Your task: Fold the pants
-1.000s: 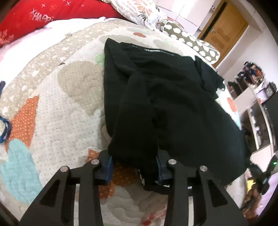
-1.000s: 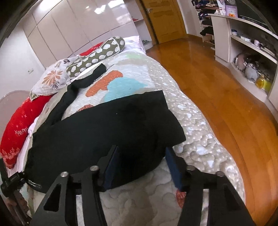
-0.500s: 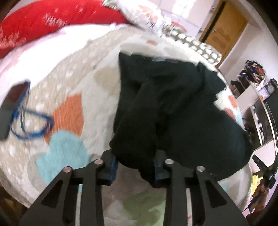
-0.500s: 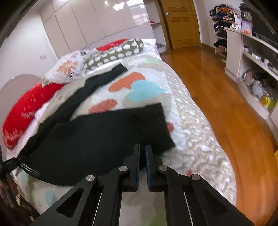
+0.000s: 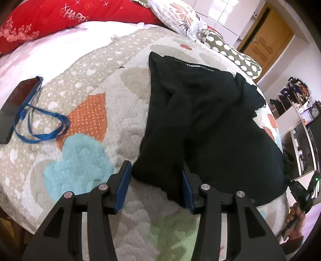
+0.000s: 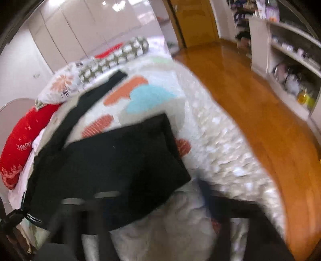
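Two grippers over black pants [image 5: 210,128] spread on a quilted bed [image 5: 84,112]. Left gripper [image 5: 155,181]: jaws opening, a bunched fold of the pants' near edge sits between the blue pads; the right pad touches the cloth, a thin gap shows at the left pad, so no clamp. Pants run from that gripper away toward the pillows, waistband label at the far end, cloth lumpy and doubled over down the middle.

Right gripper [image 6: 160,192]: view heavily blurred, jaws opening and standing apart, left finger over the pants [image 6: 112,164], right finger beyond the pants' corner over bare quilt. The pants' near corner lies between the fingers, but no pad pressing on it; contact cannot be told through the blur.

Left of the pants: phone [image 5: 18,100] with blue lanyard [image 5: 42,128] on the quilt, well apart from the cloth. Beyond the pants: red pillow [image 5: 60,18], floral pillow [image 5: 176,18], spotted bolster [image 5: 234,58]. A black strip of pants leg reaches from the main pile toward the bolster [image 6: 114,60] in the right wrist view. Right of the pants, past the bed edge: wood floor [image 6: 250,104], shelves [image 6: 291,66]. A hand [image 5: 297,214] holding the other gripper shows at the pants' far right edge.
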`<state>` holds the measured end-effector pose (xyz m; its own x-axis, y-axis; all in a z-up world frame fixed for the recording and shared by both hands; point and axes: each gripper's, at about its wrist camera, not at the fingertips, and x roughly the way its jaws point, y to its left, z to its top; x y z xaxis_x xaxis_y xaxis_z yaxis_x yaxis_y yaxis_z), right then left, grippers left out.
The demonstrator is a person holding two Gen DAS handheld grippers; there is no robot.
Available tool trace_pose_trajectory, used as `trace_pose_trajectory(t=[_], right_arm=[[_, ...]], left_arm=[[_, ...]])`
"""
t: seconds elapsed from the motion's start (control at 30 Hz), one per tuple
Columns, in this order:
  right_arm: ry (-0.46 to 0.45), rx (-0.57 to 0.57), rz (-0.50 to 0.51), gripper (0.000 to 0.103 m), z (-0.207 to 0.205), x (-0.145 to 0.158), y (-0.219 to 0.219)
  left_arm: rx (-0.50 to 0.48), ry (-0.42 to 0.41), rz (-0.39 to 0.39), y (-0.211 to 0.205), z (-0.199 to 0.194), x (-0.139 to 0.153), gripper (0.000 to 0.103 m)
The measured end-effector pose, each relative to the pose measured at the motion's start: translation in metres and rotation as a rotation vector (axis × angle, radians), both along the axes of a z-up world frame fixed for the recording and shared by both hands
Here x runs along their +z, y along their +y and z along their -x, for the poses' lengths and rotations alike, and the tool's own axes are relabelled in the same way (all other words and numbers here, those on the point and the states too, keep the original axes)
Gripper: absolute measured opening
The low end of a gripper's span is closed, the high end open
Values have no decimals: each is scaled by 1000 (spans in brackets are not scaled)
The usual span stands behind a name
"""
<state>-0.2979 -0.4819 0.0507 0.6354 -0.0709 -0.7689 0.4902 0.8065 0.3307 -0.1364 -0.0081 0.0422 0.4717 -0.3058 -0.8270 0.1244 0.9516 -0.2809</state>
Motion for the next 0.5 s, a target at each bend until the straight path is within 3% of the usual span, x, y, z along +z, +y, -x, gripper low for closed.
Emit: trace_pose_trajectory(t=[0.07,0.2,0.23,0.3,0.33,0.5], right_arm=[[-12,31,57,15,7,13,10],[25,47,145,16,21,27,21],[52,52,148,18,19,22,20],[126,38,163,40,14,10,18],[135,23,174,43,15,10,17],[52,-36,277,45,27,47,22]], left_arm=[[-8,-23,-15,2,8,10,46],[-7,-86,-42,1,16,29,55],[-11,-92,-35,-1,15,32,56],[-30,-95,-14,-8,15,38,58],[-43,-103,-10,-12,15,40,61],[-95,-112,-6,-37,11,39,66]])
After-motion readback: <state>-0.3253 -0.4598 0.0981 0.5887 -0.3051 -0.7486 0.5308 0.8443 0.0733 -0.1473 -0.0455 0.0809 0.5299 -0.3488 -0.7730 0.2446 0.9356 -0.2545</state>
